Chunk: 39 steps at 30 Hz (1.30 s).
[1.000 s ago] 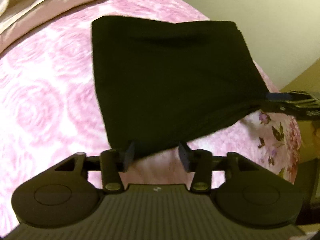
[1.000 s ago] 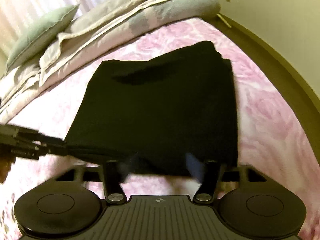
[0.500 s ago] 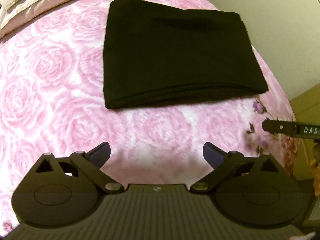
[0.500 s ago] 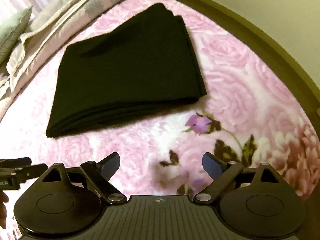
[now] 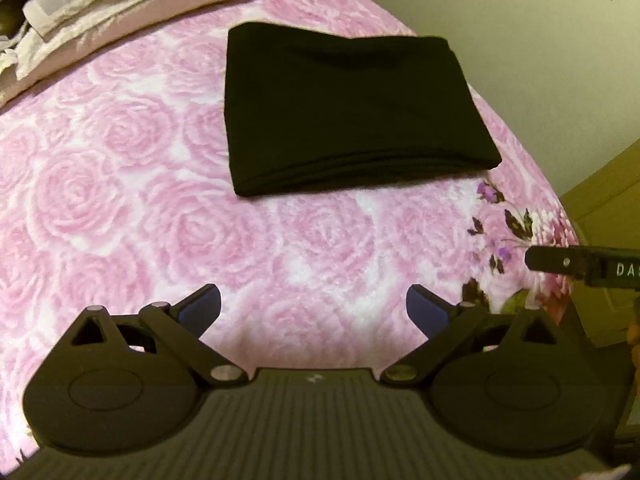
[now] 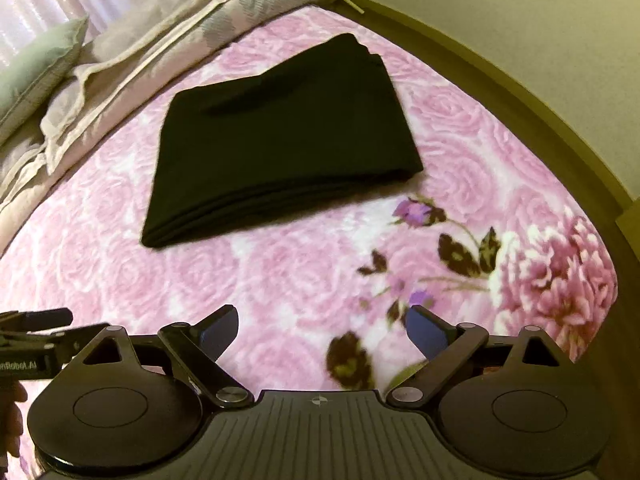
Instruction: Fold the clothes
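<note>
A black garment (image 5: 344,112) lies folded into a flat rectangle on the pink rose-patterned blanket (image 5: 120,184), its layered edge facing me. In the right wrist view the same black garment (image 6: 280,136) rests toward the upper middle. My left gripper (image 5: 313,306) hovers well back from the near edge of the cloth, jaws wide and empty. My right gripper (image 6: 320,326) is likewise open with nothing between its fingers, over the flowered corner of the blanket (image 6: 540,272). Each gripper shows at the other view's side edge.
A beige folded quilt (image 6: 160,40) and a green pillow (image 6: 36,68) lie along the far side of the bed. A wooden bed frame (image 6: 520,92) and cream wall (image 5: 540,40) bound the right side. Bare blanket surrounds the garment.
Both grippers let go of the garment's near edge, opened wide, and pulled back and up. The cloth now lies flat and folded on the blanket.
</note>
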{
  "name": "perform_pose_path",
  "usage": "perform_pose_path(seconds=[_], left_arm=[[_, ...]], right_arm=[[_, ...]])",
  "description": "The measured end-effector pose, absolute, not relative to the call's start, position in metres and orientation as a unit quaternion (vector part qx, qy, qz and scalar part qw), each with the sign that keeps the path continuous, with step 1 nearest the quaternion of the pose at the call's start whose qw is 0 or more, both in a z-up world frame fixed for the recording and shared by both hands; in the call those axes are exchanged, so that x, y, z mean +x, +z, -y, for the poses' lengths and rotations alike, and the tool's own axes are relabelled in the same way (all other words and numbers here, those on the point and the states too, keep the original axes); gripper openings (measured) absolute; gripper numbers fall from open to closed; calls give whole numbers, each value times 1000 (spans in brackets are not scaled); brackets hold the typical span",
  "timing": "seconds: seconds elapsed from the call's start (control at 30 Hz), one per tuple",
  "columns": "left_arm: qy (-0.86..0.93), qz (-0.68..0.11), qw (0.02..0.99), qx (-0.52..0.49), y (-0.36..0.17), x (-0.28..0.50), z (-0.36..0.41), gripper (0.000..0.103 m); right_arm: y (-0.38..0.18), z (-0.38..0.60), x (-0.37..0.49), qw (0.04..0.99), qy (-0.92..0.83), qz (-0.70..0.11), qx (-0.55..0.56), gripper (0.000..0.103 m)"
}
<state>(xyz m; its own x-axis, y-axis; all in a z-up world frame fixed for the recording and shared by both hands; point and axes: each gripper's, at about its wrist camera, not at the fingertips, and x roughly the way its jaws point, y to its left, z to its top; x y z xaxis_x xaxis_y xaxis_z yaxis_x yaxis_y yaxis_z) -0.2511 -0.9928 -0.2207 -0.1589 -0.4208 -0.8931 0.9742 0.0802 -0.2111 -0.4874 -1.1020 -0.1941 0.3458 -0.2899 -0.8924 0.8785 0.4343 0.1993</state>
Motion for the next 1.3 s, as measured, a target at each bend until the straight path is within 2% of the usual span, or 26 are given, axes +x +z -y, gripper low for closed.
perform_pose_path(seconds=[0.53, 0.93, 1.3], left_arm=[[-624, -424, 592, 282, -160, -241, 945, 97], [-635, -334, 648, 255, -96, -257, 898, 97], [-604, -315, 688, 250, -75, -271, 886, 95]], right_arm=[[-142, 1048, -482, 753, -404, -394, 339, 94], [-85, 1001, -484, 775, -430, -369, 280, 94], [-59, 982, -496, 776, -448, -366, 251, 94]])
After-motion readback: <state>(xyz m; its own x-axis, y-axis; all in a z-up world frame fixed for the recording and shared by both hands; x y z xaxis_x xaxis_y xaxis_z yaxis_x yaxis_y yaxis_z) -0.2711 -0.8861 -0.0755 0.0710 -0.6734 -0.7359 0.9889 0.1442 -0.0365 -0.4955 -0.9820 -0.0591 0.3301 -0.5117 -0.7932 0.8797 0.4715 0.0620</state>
